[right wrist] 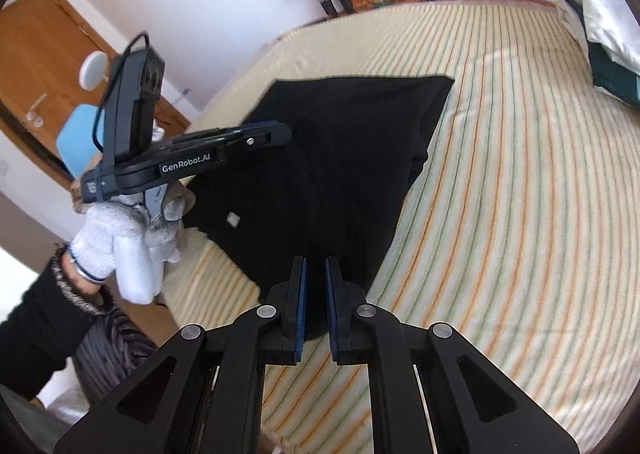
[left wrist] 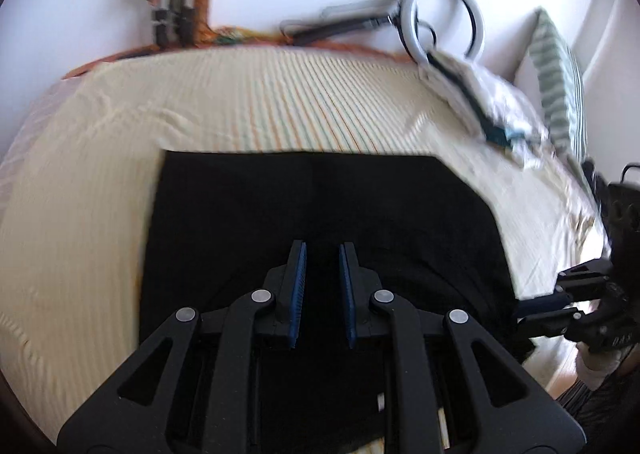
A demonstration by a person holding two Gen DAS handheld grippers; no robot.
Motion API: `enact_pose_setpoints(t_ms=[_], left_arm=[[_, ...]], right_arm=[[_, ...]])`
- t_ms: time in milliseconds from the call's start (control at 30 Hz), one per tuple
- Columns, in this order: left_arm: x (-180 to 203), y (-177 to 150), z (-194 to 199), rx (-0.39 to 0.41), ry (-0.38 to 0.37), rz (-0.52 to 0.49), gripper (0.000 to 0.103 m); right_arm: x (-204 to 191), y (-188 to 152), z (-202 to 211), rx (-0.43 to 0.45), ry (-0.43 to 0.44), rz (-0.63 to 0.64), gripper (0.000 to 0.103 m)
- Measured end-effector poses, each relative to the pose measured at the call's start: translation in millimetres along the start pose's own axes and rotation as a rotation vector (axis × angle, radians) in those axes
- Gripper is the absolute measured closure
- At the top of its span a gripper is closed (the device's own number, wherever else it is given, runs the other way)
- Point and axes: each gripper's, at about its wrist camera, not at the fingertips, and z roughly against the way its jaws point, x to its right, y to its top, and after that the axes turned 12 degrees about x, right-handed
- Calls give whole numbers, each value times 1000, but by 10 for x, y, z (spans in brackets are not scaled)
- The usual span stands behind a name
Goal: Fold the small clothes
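A black garment (left wrist: 320, 214) lies flat on the striped bedsheet (left wrist: 240, 94), filling the centre of both views. At the bottom centre of its own view, the left gripper (left wrist: 323, 254) hovers over the cloth with its blue pads parted, holding nothing. The right gripper (right wrist: 316, 268), bottom centre of its view, sits at the garment's near edge; whether it pinches the fabric, I cannot tell. A ring light (left wrist: 440, 14) leans against the wall, upper right.
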Motion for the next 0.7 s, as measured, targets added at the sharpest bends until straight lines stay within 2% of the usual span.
enact_pose_setpoints(t_ms=[33, 67, 100, 167, 200, 233, 300, 400, 467, 600, 700], left_arm=[[-77, 29, 96, 14, 3, 38, 79], [-176, 46, 220, 36, -7, 83, 67], [-298, 55, 371, 59, -8, 125, 60], [-512, 23, 589, 73, -4, 196, 56], [-602, 1, 656, 69, -9, 223, 47], [-712, -33, 722, 64, -4, 261, 44], [-972, -158, 820, 51, -3, 370, 42], [-1250, -343, 800, -9, -34, 519, 42], [-1326, -426, 753, -36, -69, 572, 42], [-1274, -453, 623, -81, -62, 540, 42], [-1232, -474, 526, -108, -64, 524, 42]], right_arm=[[31, 24, 63, 28, 1, -13, 68], [67, 50, 116, 56, -2, -26, 62], [128, 78, 178, 87, -5, -47, 54], [227, 118, 213, 105, -5, -82, 54], [312, 141, 218, 115, -10, -111, 54], [366, 157, 219, 121, -13, -131, 54], [512, 186, 182, 127, -7, -191, 54], [730, 243, 74, 134, 24, -297, 54], [845, 270, -2, 139, 26, -354, 54], [975, 288, -39, 148, 32, -427, 54], [969, 338, -54, 154, 29, -421, 54]])
